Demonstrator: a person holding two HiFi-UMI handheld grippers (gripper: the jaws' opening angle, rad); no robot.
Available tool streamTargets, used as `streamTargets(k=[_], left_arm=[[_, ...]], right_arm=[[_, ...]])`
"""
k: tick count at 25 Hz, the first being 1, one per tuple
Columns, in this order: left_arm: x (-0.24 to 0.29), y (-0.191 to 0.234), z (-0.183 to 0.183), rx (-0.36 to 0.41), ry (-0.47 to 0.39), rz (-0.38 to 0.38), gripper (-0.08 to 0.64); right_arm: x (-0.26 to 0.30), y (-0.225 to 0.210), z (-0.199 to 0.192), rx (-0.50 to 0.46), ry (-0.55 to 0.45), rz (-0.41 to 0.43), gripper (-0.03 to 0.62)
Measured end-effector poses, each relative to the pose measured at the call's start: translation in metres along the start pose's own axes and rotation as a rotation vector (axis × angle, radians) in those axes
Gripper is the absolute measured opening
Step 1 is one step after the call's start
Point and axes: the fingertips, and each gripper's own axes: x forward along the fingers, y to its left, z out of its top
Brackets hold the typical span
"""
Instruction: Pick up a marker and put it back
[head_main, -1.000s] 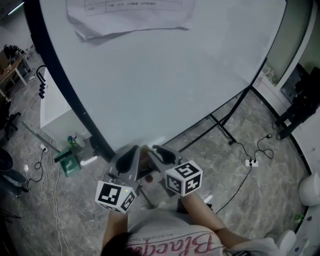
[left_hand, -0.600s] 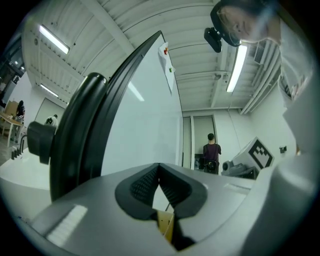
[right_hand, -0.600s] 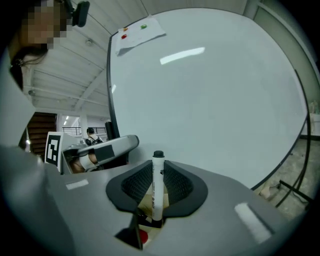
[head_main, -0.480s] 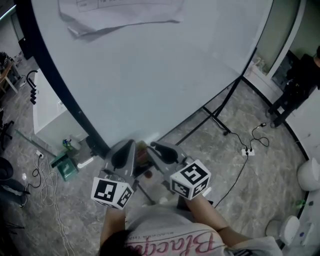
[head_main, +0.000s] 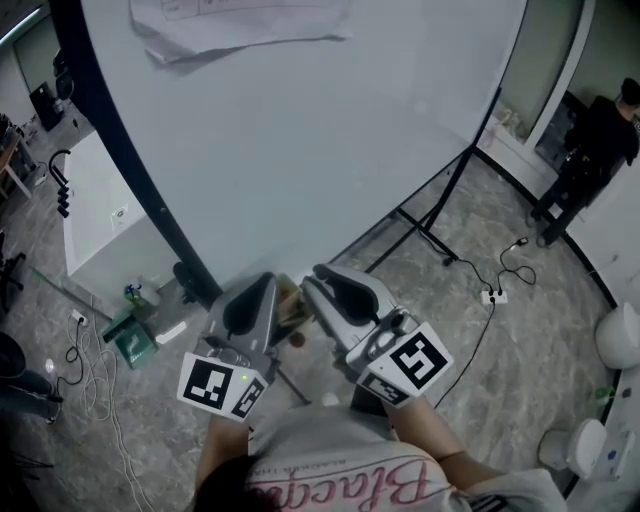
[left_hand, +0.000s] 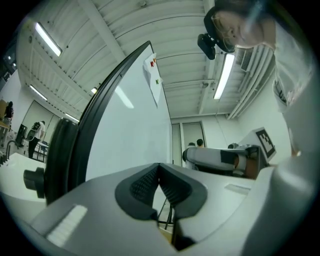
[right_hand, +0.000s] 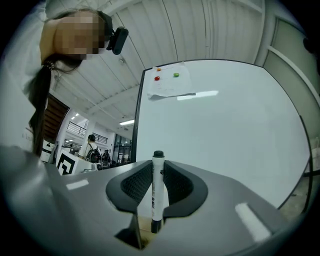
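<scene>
In the right gripper view a white marker (right_hand: 157, 195) with a black cap stands upright between the dark pads, and my right gripper (right_hand: 157, 170) is shut on its barrel. The whiteboard (right_hand: 225, 130) rises behind it. My left gripper (left_hand: 159, 172) has its pads touching, with nothing between them. In the head view both grippers sit side by side at the whiteboard's (head_main: 300, 130) lower edge, the left gripper (head_main: 255, 300) beside the right gripper (head_main: 335, 290). The marker is hidden from the head view.
A sheet of paper (head_main: 240, 25) hangs at the top of the board. The board's black stand legs (head_main: 430, 235) spread over the stone floor. A white cabinet (head_main: 100, 220) stands at left, cables and a power strip (head_main: 493, 296) lie at right, and a person in black (head_main: 590, 150) stands far right.
The right gripper's marker cube has shifted right and toward the person. The left gripper has hardly moved. The head view has swung slightly, showing more of the room at right.
</scene>
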Motion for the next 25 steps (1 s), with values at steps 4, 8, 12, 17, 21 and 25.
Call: streamTargets(k=[4, 8, 12, 17, 21, 25], left_arm=[[-0.001, -0.004, 0.005, 0.012, -0.009, -0.013, 0.0], [-0.001, -0.008, 0.008, 0.048, -0.016, -0.009, -0.002], [-0.003, -0.009, 0.012, 0.013, -0.05, -0.008, -0.002], [-0.009, -0.006, 0.012, 0.031, -0.045, 0.015, -0.001], [-0.013, 0.0, 0.01, 0.025, -0.045, 0.036, 0.0], [-0.015, 0.004, 0.006, 0.02, -0.033, 0.044, 0.0]], right_arm=[[-0.003, 0.001, 0.0, -0.003, 0.006, -0.013, 0.071], [-0.005, 0.001, 0.0, -0.001, 0.007, -0.014, 0.071], [-0.006, 0.002, -0.002, -0.004, 0.015, -0.007, 0.071], [0.001, 0.001, -0.015, 0.005, 0.037, 0.0, 0.071], [0.012, -0.006, -0.046, 0.044, 0.133, -0.023, 0.071], [0.019, -0.017, -0.082, 0.098, 0.23, -0.068, 0.071]])
